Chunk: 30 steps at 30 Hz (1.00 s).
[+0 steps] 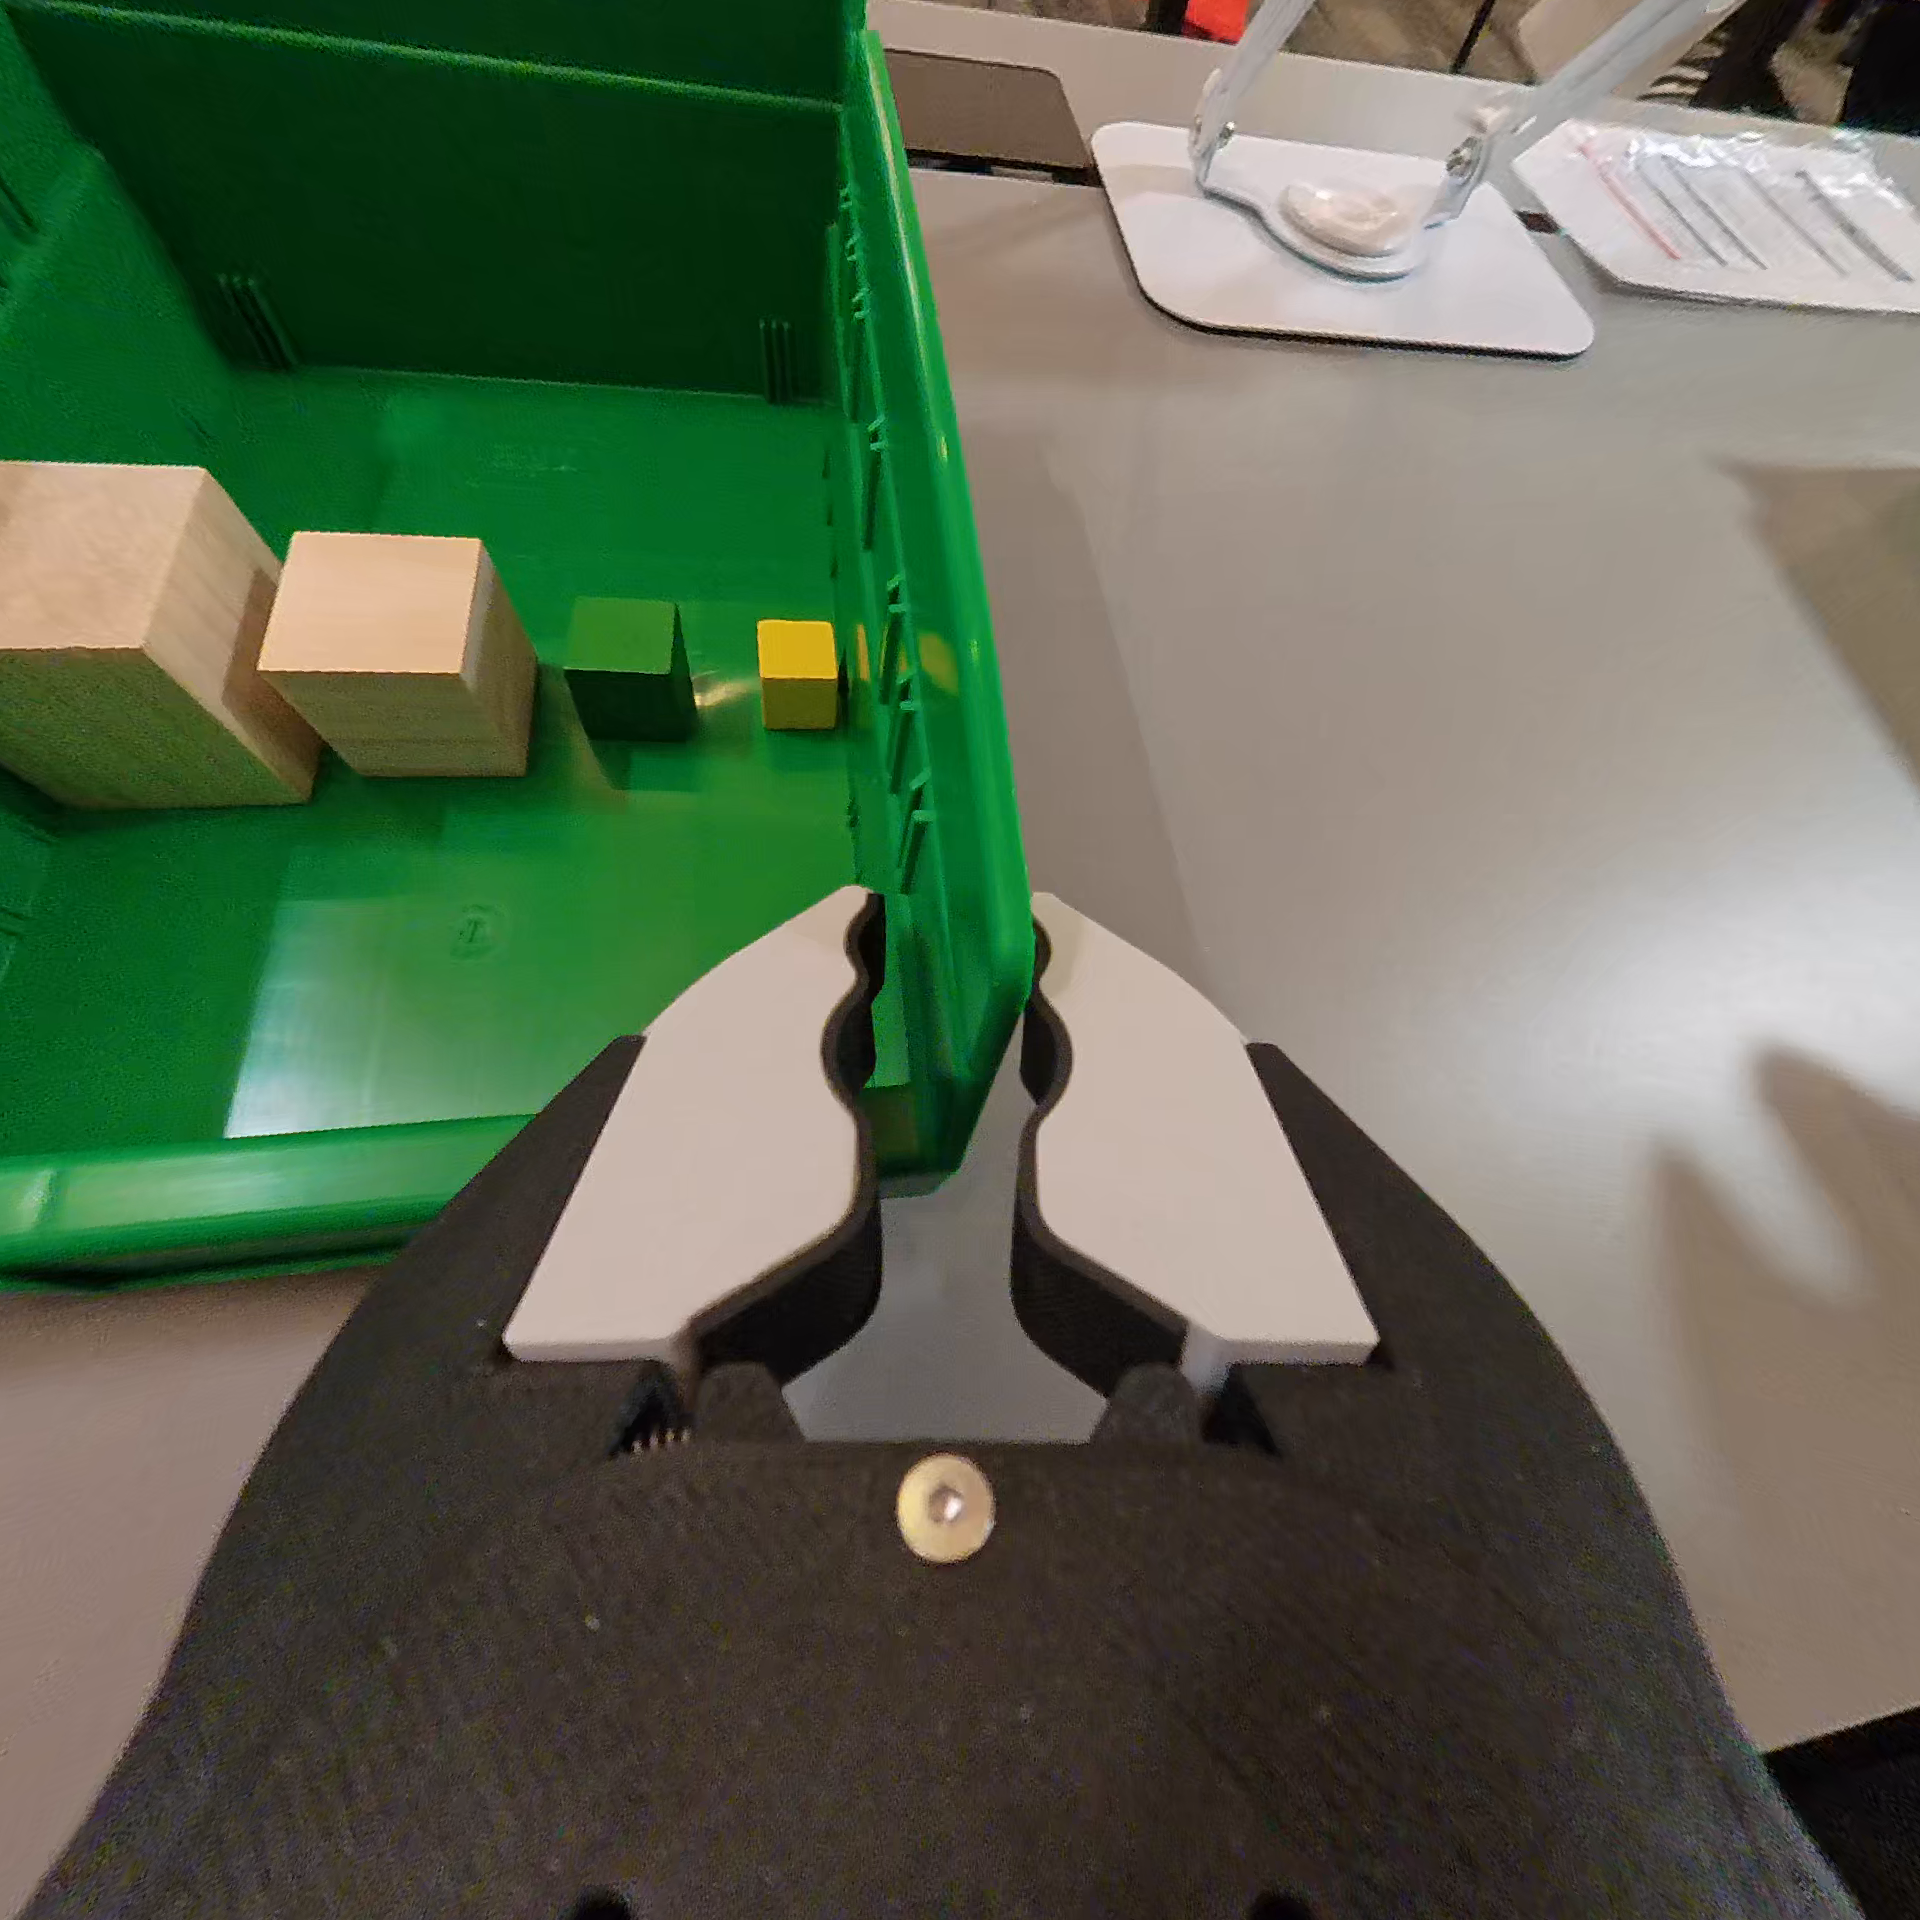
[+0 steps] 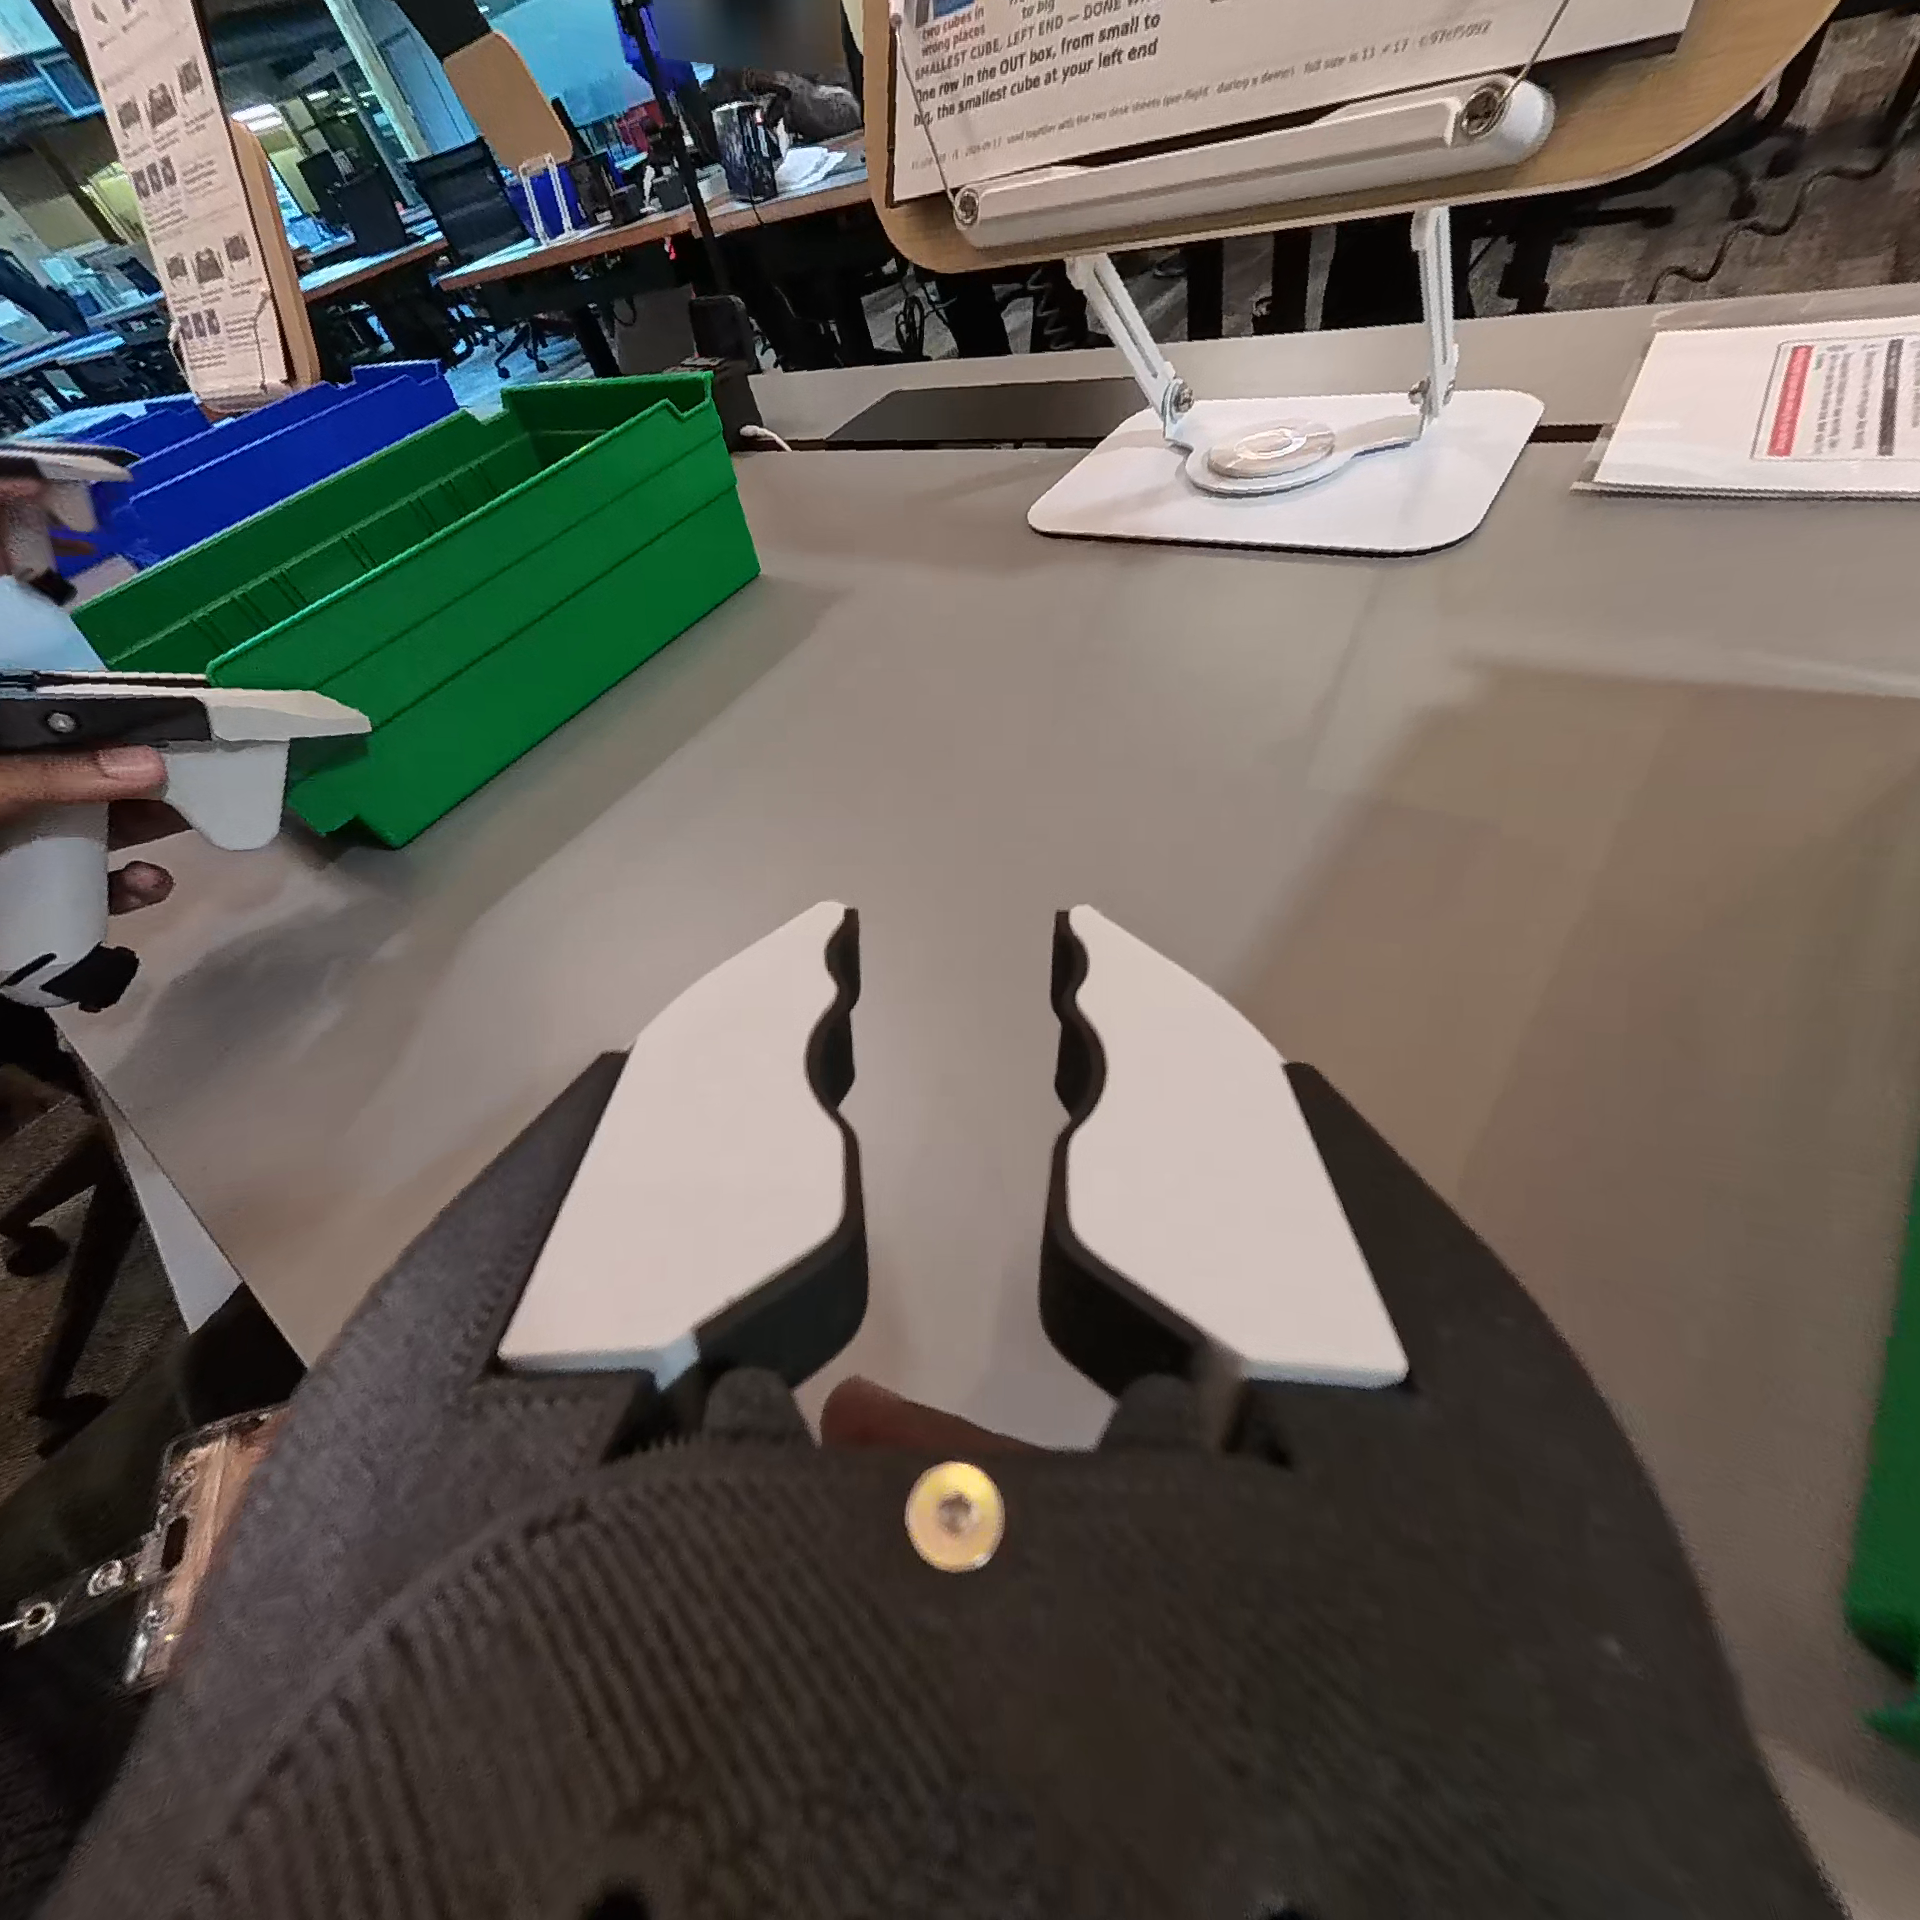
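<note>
A green bin (image 1: 914,416) stands on the grey table. In it, in a row from left to right, are a large wooden cube (image 1: 125,634), a smaller wooden cube (image 1: 400,655), a dark green cube (image 1: 629,670) and a small yellow cube (image 1: 797,673). My left gripper (image 1: 951,914) straddles the bin's right wall near its front corner, with its jaws closed against both sides of the wall. The right wrist view shows this gripper (image 2: 301,727) in a hand, at the bin (image 2: 468,623). My right gripper (image 2: 956,925) is open and empty above the bare table.
A white stand (image 2: 1288,478) with a board of sheets is at the back; it also shows in the left wrist view (image 1: 1351,239). A sleeved paper sheet (image 2: 1766,416) lies at the back right. A blue bin (image 2: 260,436) is behind the green one. Another green object (image 2: 1886,1455) is at the right edge.
</note>
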Each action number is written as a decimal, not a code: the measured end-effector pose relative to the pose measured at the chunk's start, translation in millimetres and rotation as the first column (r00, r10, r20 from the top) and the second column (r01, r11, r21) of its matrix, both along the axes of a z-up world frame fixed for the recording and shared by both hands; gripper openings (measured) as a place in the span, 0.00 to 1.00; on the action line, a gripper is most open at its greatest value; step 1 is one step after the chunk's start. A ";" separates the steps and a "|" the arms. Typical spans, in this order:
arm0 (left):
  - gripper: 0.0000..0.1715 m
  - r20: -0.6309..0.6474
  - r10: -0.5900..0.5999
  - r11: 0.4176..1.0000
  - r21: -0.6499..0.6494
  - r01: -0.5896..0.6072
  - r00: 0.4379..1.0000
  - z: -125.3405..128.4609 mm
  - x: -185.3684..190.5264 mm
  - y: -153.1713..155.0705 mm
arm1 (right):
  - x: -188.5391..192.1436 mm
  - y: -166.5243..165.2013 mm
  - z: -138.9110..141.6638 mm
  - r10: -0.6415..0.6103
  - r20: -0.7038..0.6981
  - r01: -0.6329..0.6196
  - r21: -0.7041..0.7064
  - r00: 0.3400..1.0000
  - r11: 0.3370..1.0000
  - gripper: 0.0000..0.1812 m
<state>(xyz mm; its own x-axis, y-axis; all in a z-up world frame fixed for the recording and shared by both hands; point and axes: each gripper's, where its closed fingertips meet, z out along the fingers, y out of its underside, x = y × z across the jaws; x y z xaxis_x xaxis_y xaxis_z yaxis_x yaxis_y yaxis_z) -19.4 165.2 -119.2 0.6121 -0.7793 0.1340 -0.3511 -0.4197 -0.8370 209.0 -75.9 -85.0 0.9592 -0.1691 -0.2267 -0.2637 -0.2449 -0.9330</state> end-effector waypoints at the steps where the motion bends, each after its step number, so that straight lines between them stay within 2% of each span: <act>1: 0.14 0.007 -0.005 1.000 -0.007 0.005 1.000 0.4 0.6 -0.7 | -0.2 0.2 -0.4 0.001 -0.004 -0.001 -0.001 1.000 1.000 0.20; 4: 0.14 0.015 -0.014 1.000 -0.013 0.014 1.000 0.8 1.0 -1.4 | -0.4 0.2 0.4 0.002 -0.005 -0.002 0.002 1.000 1.000 0.20; 11: 0.17 0.024 -0.061 0.998 -0.001 0.061 0.998 3.2 5.5 -6.3 | 2.1 -5.1 22.9 -0.025 0.044 0.020 0.103 0.999 0.994 0.15; 30: 0.17 0.112 -0.066 0.996 -0.059 0.072 0.992 9.5 5.3 -4.8 | 1.3 -3.0 15.6 -0.007 0.003 0.007 0.078 1.000 0.997 0.16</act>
